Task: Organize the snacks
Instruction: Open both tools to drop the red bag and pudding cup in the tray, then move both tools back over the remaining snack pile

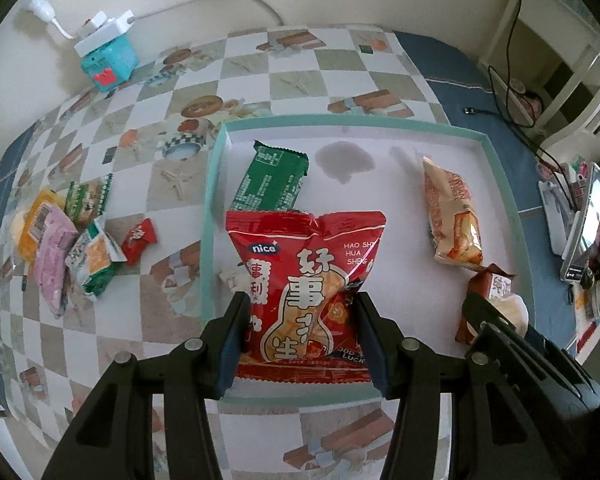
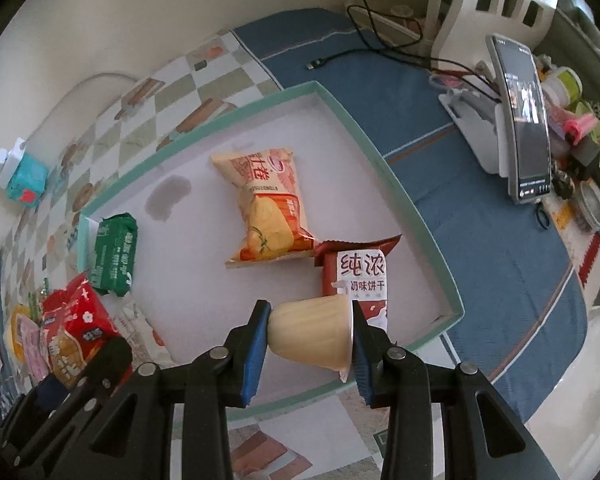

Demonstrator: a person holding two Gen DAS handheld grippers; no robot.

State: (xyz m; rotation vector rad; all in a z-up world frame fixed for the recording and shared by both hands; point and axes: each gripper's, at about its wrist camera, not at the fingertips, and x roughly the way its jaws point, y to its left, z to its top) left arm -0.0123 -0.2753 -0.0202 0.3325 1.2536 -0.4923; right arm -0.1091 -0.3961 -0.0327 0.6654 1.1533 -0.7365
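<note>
The left hand-held gripper (image 1: 300, 344) pinches a red peanut bag (image 1: 306, 280) by its lower half, both blue pads pressed against the bag's sides; the bag hangs over the near left part of the teal-rimmed tray (image 1: 216, 184), its top edge toward a green packet (image 1: 270, 178) that lies farther in. The right hand-held gripper (image 2: 310, 340) is clamped on a cream pudding cup (image 2: 310, 334), one pad on the cup's base and the other on its lidded rim, so the cup lies sideways between the fingers. The cup sits just above the tray's near right part, directly in front of a brown-and-white biscuit pack (image 2: 358, 272) and near an orange chip bag (image 2: 270, 208) at the tray's middle. Left of the tray, on the checkered tabletop (image 1: 148, 152), a loose pile of small snack packets (image 1: 76, 240) waits well apart from both grippers. A grey stain (image 1: 342, 158) marks the tray floor beyond the bags
</note>
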